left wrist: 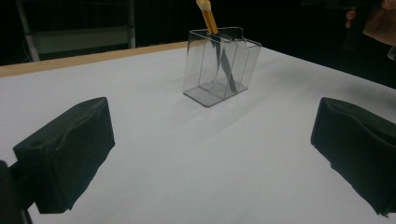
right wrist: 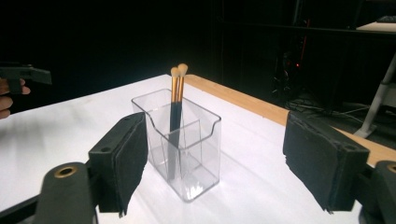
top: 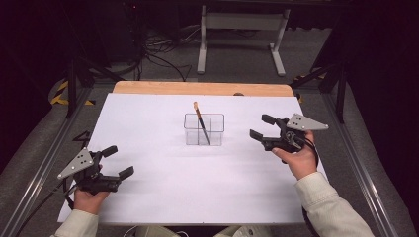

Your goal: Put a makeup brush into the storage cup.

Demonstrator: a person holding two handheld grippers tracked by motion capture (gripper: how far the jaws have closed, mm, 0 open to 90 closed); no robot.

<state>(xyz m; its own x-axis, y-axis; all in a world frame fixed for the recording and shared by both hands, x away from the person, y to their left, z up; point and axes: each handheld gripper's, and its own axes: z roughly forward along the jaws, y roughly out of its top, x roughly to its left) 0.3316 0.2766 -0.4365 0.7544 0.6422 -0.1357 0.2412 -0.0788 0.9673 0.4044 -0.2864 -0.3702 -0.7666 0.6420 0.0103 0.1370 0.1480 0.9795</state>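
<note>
Brushes (top: pixel 200 121) stand tilted in clear organizer (top: pixel 204 130) mid-desk (top: pixel 148 197); right hand-held gripper (top: pixel 262 127) just right of it, jaws wide, empty; left hand-held gripper (top: pixel 118 161) near-left, wide, empty.

A wooden table (top: pixel 148 88) carries a white sheet (top: pixel 163 177) that covers nearly all of its top, leaving a strip of bare wood along the far edge. Directly on the sheet stands a clear plastic holder (top: pixel 204 130), divided into compartments, with two brushes (right wrist: pixel 176 107) leaning inside it. The holder sits just beside the right gripper (top: pixel 262 127), on the side its open jaws face, and well apart from the left gripper (top: pixel 117 161), ahead of that gripper's spread jaws. The sheet around the holder lies flat and smooth.
</note>
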